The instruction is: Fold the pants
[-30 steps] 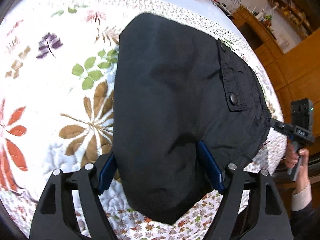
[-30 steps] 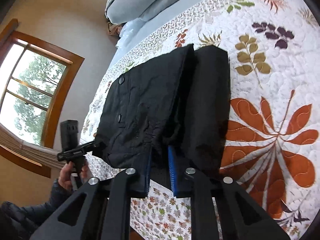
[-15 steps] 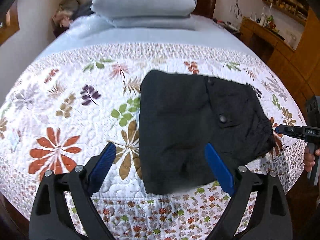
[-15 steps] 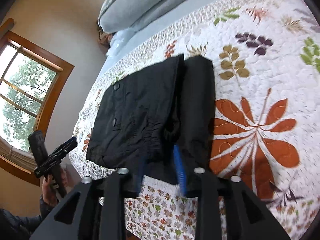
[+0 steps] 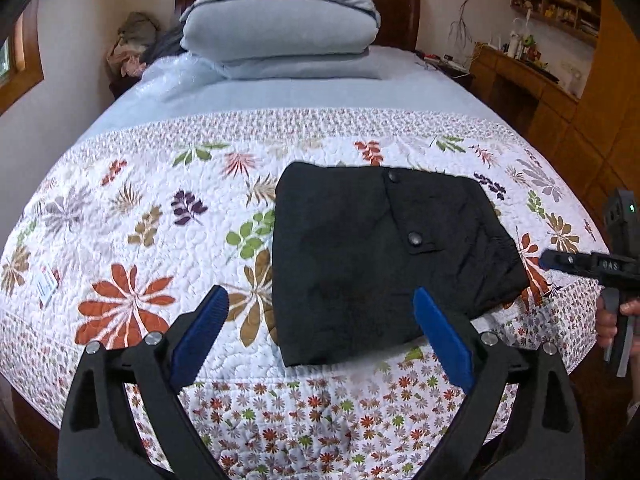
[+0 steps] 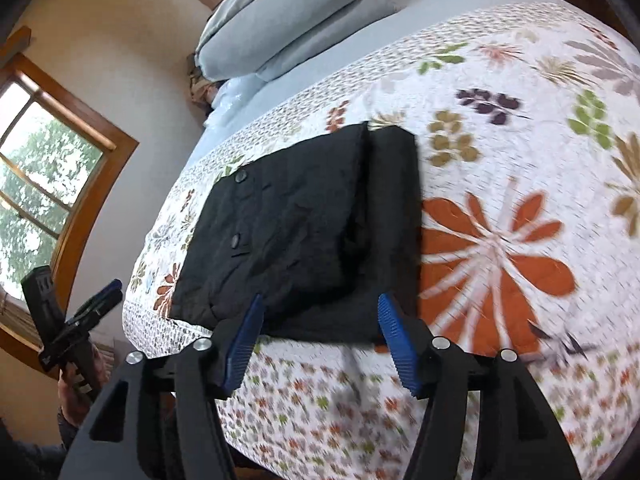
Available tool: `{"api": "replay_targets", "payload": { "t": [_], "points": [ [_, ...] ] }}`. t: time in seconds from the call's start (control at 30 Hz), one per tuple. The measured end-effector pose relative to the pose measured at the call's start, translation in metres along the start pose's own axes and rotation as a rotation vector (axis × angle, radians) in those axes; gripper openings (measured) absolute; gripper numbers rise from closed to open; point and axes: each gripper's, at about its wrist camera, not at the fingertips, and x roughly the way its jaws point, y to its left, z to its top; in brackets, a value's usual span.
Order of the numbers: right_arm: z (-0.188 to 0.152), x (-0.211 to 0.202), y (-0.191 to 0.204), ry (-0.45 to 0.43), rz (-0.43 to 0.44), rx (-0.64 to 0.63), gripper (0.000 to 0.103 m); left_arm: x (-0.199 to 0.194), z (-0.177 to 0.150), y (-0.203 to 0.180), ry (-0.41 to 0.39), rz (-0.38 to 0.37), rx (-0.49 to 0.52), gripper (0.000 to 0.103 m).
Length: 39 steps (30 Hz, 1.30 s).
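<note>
The black pants (image 5: 372,260) lie folded into a compact stack on the floral quilt (image 5: 132,240), near its front edge; a pocket flap with two snaps faces up. They also show in the right wrist view (image 6: 304,232). My left gripper (image 5: 320,340) is open and empty, held back from the pants, off the bed's front edge. My right gripper (image 6: 320,344) is open and empty, just short of the stack's near edge. In the left wrist view the right gripper (image 5: 576,264) sits right of the pants. In the right wrist view the left gripper (image 6: 92,308) is at far left.
Grey folded bedding (image 5: 280,28) is stacked at the head of the bed. A wooden dresser with small items (image 5: 532,72) stands at the right. A wood-framed window (image 6: 44,184) is in the wall beside the bed. A white tag (image 5: 46,284) lies on the quilt's left.
Both grippers have pulled back from the pants. The right gripper, shut on the stack's edge before, has opened and let go. The left gripper has stayed open and risen away.
</note>
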Motion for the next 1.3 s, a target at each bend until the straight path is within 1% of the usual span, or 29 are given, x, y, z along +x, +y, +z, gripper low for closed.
{"api": "replay_targets", "payload": {
  "t": [0.03,0.1,0.17,0.27,0.33,0.37,0.4,0.43,0.47,0.5,0.53,0.67,0.7,0.73,0.77,0.8,0.83,0.87,0.9,0.93,1.0,1.03,1.07,1.17,1.2,1.23,1.27,1.3],
  "points": [
    [0.005,0.008,0.002,0.011,-0.046,-0.012,0.068,0.003,-0.002,0.002,0.011,-0.003,-0.008,0.094],
    [0.010,0.022,0.005,0.043,-0.101,-0.037,0.068,0.010,-0.006,0.010,0.038,-0.009,-0.035,0.094],
    [0.012,0.029,0.004,0.056,-0.118,-0.046,0.068,0.015,-0.009,0.016,0.054,-0.009,-0.054,0.094],
    [0.014,0.037,0.000,0.066,-0.114,-0.039,0.068,0.022,-0.012,0.022,0.077,-0.005,-0.073,0.094],
    [0.015,0.041,-0.002,0.074,-0.122,-0.043,0.055,0.025,-0.013,0.024,0.082,-0.012,-0.083,0.095],
    [0.016,0.041,-0.002,0.075,-0.120,-0.052,0.052,0.027,-0.013,0.024,0.085,-0.010,-0.081,0.096],
    [0.016,0.040,-0.001,0.075,-0.123,-0.058,0.040,0.028,-0.014,0.023,0.087,-0.003,-0.076,0.097],
    [0.017,0.038,-0.001,0.082,-0.103,-0.063,0.018,0.029,-0.014,0.023,0.089,-0.001,-0.075,0.097],
    [0.017,0.036,-0.002,0.090,-0.071,-0.052,0.014,0.029,-0.015,0.023,0.092,-0.004,-0.076,0.097],
    [0.018,0.034,-0.004,0.090,-0.046,-0.039,0.013,0.030,-0.015,0.023,0.097,-0.011,-0.079,0.097],
    [0.017,0.031,-0.003,0.092,-0.042,-0.046,0.012,0.031,-0.015,0.023,0.099,-0.014,-0.083,0.097],
    [0.016,0.026,0.005,0.082,-0.035,-0.084,0.011,0.031,-0.016,0.025,0.104,-0.016,-0.092,0.097],
    [0.016,0.026,0.007,0.081,-0.034,-0.095,0.013,0.031,-0.016,0.025,0.104,-0.014,-0.091,0.097],
    [0.017,0.027,0.008,0.087,-0.032,-0.090,0.021,0.032,-0.016,0.025,0.106,-0.011,-0.090,0.097],
    [0.018,0.029,0.007,0.093,-0.026,-0.083,0.025,0.032,-0.016,0.026,0.108,-0.010,-0.091,0.097],
    [0.018,0.033,0.007,0.104,-0.023,-0.078,0.033,0.032,-0.016,0.026,0.110,-0.010,-0.092,0.097],
    [0.018,0.038,0.007,0.115,-0.034,-0.079,0.034,0.033,-0.016,0.026,0.112,-0.011,-0.091,0.097],
    [0.019,0.043,0.008,0.123,-0.050,-0.088,0.034,0.034,-0.016,0.026,0.114,-0.009,-0.089,0.097],
    [0.018,0.046,0.008,0.130,-0.062,-0.094,0.030,0.034,-0.016,0.026,0.118,-0.007,-0.086,0.097],
    [0.019,0.046,0.006,0.130,-0.062,-0.087,0.023,0.034,-0.016,0.026,0.121,-0.006,-0.083,0.097],
    [0.019,0.044,0.002,0.133,-0.064,-0.082,0.014,0.035,-0.017,0.026,0.125,-0.001,-0.080,0.097],
    [0.019,0.040,-0.002,0.130,-0.046,-0.069,0.012,0.035,-0.017,0.027,0.127,0.001,-0.080,0.097],
    [0.018,0.038,-0.004,0.129,-0.048,-0.069,0.012,0.035,-0.017,0.028,0.129,0.002,-0.082,0.097],
    [0.015,0.034,-0.001,0.126,-0.082,-0.087,0.012,0.037,-0.015,0.029,0.137,0.001,-0.102,0.099],
    [0.014,0.031,0.002,0.110,-0.096,-0.102,0.014,0.036,-0.015,0.028,0.137,0.001,-0.107,0.099],
    [0.013,0.028,0.005,0.092,-0.126,-0.106,0.020,0.036,-0.014,0.027,0.140,0.000,-0.111,0.099],
    [0.012,0.021,0.011,0.071,-0.184,-0.111,0.025,0.035,-0.012,0.025,0.146,-0.015,-0.112,0.099],
    [0.011,0.015,0.016,0.057,-0.226,-0.118,0.047,0.033,-0.011,0.023,0.145,-0.026,-0.114,0.099]
  ]
}}
